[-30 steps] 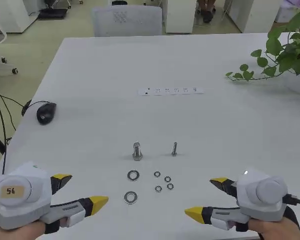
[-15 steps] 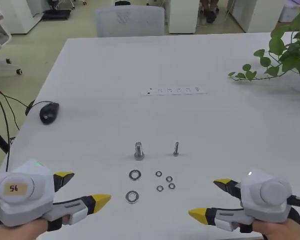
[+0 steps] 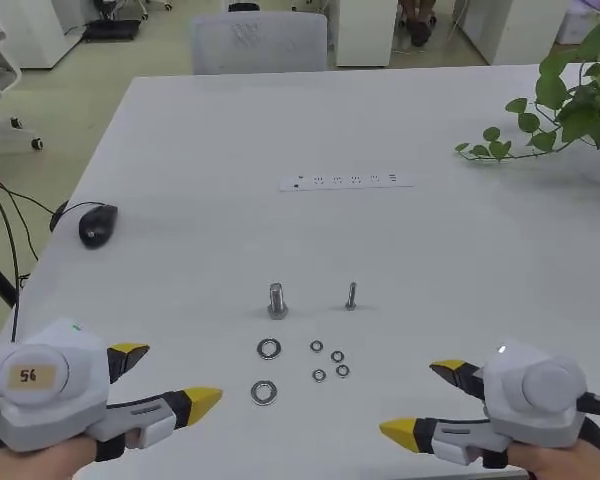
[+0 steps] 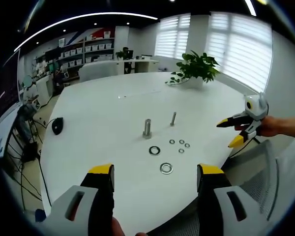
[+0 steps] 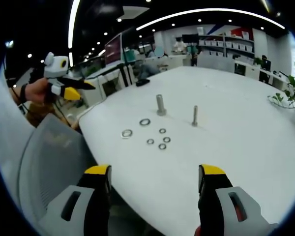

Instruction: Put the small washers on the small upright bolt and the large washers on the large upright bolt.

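Our left tongs (image 3: 170,375) and right tongs (image 3: 420,400) both gape wide and empty over the near edge of the tabletop (image 3: 280,130). Between them lie two large washers (image 3: 269,348) and four small washers (image 3: 337,357). Just beyond those stand the large bolt (image 3: 277,300) and small bolt (image 3: 351,296), upright.

I see a white tabletop (image 3: 460,260) with a black mouse (image 3: 97,227) near its left edge, a power strip (image 3: 345,182) mid-table, a leafy plant (image 3: 560,100) far right and a grey chair (image 3: 258,42) beyond.
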Action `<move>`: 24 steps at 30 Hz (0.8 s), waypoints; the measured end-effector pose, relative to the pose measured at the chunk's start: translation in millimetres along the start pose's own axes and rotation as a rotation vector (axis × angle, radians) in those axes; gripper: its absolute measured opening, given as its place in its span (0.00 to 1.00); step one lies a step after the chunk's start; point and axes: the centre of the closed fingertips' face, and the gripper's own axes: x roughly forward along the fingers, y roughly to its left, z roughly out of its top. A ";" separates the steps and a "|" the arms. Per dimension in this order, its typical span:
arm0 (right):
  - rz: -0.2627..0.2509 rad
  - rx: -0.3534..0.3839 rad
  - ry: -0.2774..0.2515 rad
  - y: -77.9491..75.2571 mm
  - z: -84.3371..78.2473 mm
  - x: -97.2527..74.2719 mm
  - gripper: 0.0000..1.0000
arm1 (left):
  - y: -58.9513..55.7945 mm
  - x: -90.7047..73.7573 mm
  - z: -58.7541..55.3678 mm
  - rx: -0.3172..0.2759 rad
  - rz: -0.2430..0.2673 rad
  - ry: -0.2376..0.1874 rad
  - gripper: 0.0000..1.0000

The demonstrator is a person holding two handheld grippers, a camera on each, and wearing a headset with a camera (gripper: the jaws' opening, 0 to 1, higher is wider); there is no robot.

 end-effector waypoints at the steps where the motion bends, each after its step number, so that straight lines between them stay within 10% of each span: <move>1: 0.000 0.000 0.001 0.1 0.0 0.1 0.73 | 0.0 0.0 -0.4 0.000 0.000 0.000 0.68; 24: -0.014 -0.052 0.104 -9.3 -1.9 7.2 0.63 | -0.9 -2.6 -3.3 -0.025 0.003 -0.017 0.68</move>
